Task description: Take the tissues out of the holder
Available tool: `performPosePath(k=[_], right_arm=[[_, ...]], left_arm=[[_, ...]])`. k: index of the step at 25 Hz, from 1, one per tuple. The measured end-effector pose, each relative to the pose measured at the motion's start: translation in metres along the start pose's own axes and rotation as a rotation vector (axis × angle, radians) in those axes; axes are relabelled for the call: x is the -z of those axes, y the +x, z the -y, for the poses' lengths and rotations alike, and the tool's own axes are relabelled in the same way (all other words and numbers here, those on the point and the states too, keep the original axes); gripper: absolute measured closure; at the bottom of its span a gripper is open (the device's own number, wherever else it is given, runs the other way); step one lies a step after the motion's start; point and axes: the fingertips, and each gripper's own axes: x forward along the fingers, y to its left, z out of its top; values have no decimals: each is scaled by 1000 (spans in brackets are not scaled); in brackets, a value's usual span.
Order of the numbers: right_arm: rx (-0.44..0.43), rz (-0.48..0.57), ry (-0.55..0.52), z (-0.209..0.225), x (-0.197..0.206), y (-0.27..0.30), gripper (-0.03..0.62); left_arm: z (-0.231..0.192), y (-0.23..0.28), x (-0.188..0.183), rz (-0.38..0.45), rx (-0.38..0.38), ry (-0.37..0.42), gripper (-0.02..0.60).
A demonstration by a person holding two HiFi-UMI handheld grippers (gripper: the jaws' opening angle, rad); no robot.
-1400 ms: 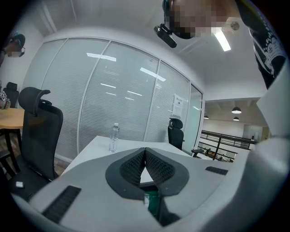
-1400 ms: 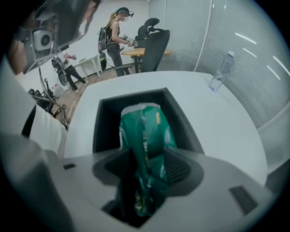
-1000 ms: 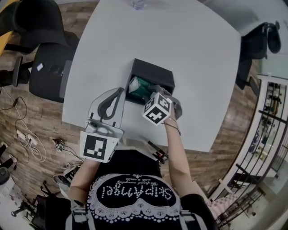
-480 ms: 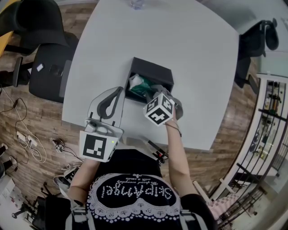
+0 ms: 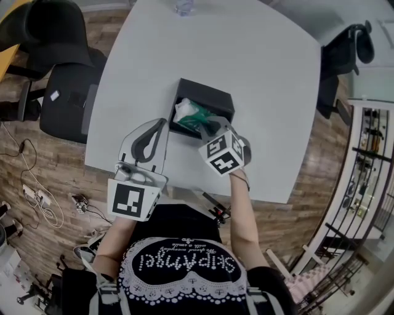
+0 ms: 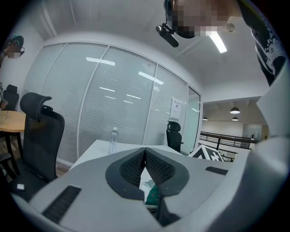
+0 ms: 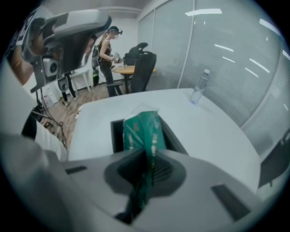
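Note:
A black open-topped holder [image 5: 212, 99] stands on the white table [image 5: 258, 74]. A green tissue pack [image 5: 192, 115] sticks up out of it, tilted toward me. My right gripper [image 5: 210, 127] is shut on the pack's near end. In the right gripper view the green wrapper [image 7: 144, 131] runs pinched between the pads, above the holder [image 7: 117, 135]. My left gripper [image 5: 154, 134] hovers just left of the holder's front. It is shut [image 6: 145, 156] with nothing between its pads, and a strip of the pack [image 6: 153, 195] shows below them.
A water bottle [image 5: 183, 6] stands at the table's far edge. Black office chairs flank the table at the left [image 5: 68, 92] and the right [image 5: 341, 58]. Cables lie on the wooden floor [image 5: 37, 197]. A person [image 7: 106, 47] stands by a far table.
The right gripper has risen and drawn back toward me, pulling the green pack partly up out of the holder. The left gripper has stayed where it was.

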Motion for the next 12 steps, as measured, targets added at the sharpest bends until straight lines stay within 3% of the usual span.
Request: performPosePath(k=[4, 12], right_arm=[[33, 69, 49, 6, -10, -16, 563], [65, 320, 270, 24, -40, -62, 563]], left_arm=[[5, -5, -4, 11, 9, 6, 558], [13, -16, -11, 42, 21, 28, 558]])
